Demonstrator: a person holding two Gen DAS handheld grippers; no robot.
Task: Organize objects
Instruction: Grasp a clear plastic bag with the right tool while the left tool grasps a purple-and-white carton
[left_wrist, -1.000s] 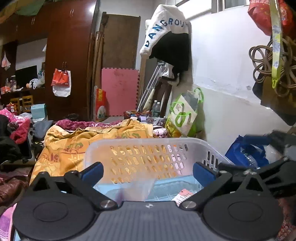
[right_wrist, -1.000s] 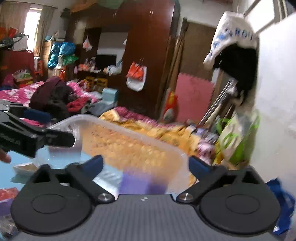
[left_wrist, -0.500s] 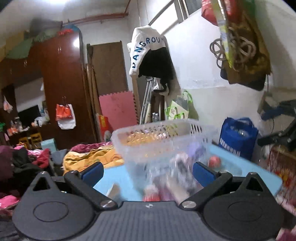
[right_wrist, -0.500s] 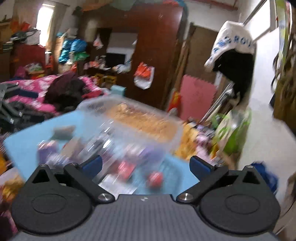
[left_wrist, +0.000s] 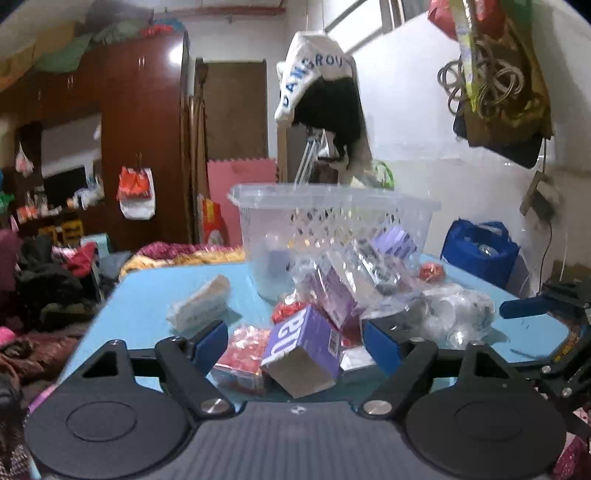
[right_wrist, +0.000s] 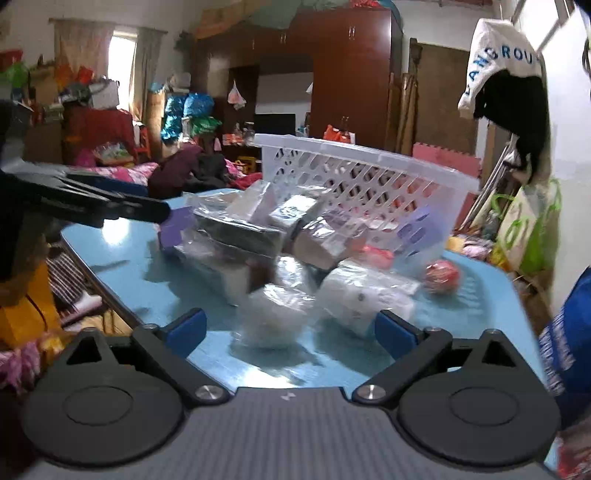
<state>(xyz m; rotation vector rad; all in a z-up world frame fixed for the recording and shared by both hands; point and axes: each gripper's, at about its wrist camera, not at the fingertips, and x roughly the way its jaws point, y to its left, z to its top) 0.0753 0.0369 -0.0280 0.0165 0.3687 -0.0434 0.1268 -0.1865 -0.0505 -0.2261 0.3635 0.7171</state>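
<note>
Left wrist view: basket (left_wrist: 332, 221) now sits tipped on blue table (left_wrist: 147, 291), packets (left_wrist: 332, 291) spilled out beside it. Left gripper (left_wrist: 291, 339) and right gripper (right_wrist: 290, 330) have just been closing, both still open, empty.

A basket (left_wrist: 332, 210) stands tilted near the table's (left_wrist: 147, 291) far edge, with boxes and packets (left_wrist: 328, 291) heaped before it; a round ball (right_wrist: 441, 275) lies toward the right edge.

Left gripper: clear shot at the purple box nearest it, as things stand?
Probably yes. The left gripper is open, jaws having just been narrowing, and the purple box lies tilted right between its fingertips with nothing in front; a red packet crowds its left side.
</note>
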